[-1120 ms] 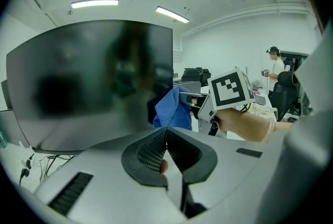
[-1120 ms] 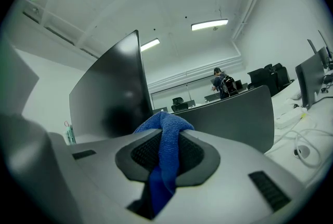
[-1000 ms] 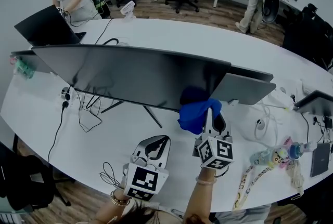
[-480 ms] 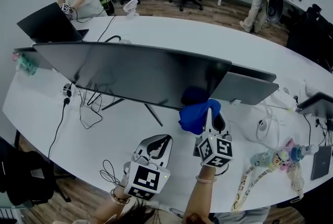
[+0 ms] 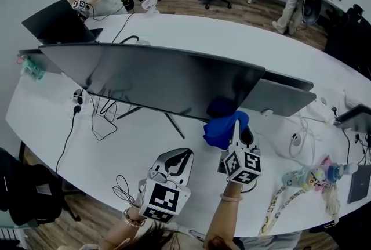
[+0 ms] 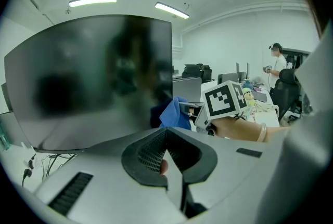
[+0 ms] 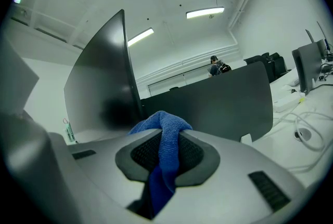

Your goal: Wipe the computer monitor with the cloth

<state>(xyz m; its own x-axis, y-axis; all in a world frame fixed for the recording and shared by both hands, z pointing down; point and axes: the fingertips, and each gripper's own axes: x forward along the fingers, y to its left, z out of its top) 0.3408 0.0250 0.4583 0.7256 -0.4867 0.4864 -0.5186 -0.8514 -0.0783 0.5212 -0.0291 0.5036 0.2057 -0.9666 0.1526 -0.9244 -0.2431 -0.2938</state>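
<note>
Right gripper [image 5: 236, 125] is pinching the cloth [image 5: 222, 130] by the monitor [image 5: 156, 78], centre frame; left gripper [image 5: 183, 155] is idling closed, empty; the narrow pinch is risking slippage under rubbing

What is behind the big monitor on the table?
A laptop sits behind its left end, a second screen behind its right end, white table between. The monitor hides the strip directly behind it.

laptop [image 5: 55, 22] far-L | 2nd screen [image 5: 284, 98] R | cables [image 5: 98, 118] on table [image 5: 191, 28] | bottle [image 5: 307, 174] near R edge
</note>
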